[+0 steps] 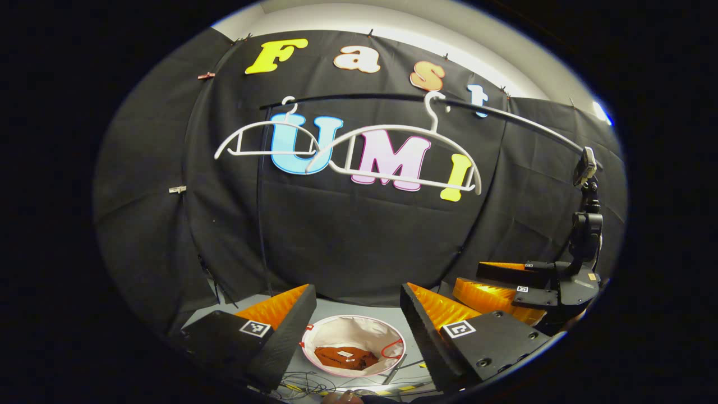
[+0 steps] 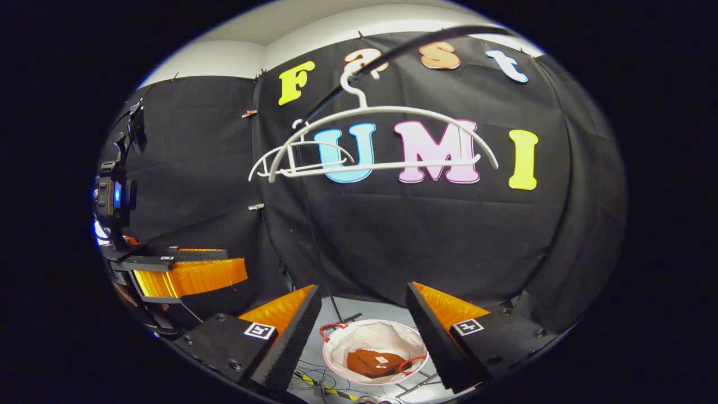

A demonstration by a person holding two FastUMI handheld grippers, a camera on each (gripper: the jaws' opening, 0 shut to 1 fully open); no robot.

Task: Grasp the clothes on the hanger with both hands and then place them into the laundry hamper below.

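Hamper [image 1: 352,350] is the reference here. Brown garment [image 1: 345,356] lies bunched in its bottom, inside the white liner, so I read the drop as done or nearly done.

Both hangers [image 1: 401,154] hang bare on the rail [image 1: 505,115] well above the hamper; the second hanger [image 1: 263,140] overlaps the first at one end.

Left gripper [image 1: 356,314] hovers above the hamper, fingers spread wide, nothing between them. Right gripper [image 2: 362,314] does the same in its own view: jaws apart, empty, hamper [image 2: 374,350] below the gap, garment [image 2: 377,360] inside. From the left gripper view the right gripper [image 1: 507,283] sits off to the side, higher than the hamper rim.

Risks from here, as I judge them:
- Loose cables [image 1: 305,384] lie on the floor just beside the hamper. A low retreat could snag a finger and drag or tip it.
- Hamper looks soft-walled and light. A finger catching the rim or a red handle loop [image 2: 332,328] on the way up could pull it over and spill the garment.
- Both grippers are near each other above the same opening. Pulling back on crossing paths could knock them together.
- Lifting straight up too far puts them near the hangers, and a bump could unhook one.
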